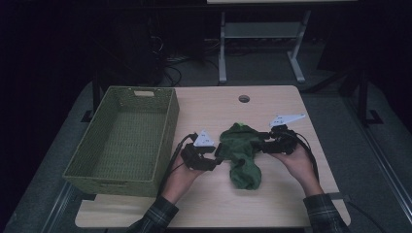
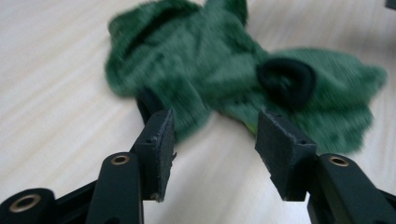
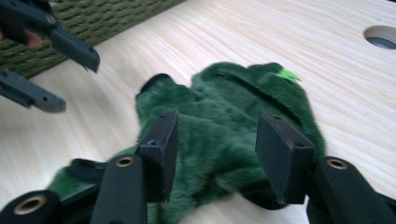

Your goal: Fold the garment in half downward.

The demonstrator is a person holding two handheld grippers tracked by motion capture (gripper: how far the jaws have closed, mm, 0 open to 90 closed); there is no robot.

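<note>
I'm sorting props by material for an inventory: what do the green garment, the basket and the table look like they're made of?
The dark green fuzzy garment looks like plush fleece: a soft matte pile with black cuffs. The olive green rectangular basket looks woven, maybe wicker or plastic; its walls show a regular weave. The light tabletop looks like wood or a wood-grain laminate, with pale grain lines.

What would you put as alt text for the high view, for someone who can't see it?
A person's two hands hold the left gripper and right gripper against either side of a crumpled green plush garment on a light wooden table. An empty green woven basket sits at the table's left; the room beyond is dark.
</note>
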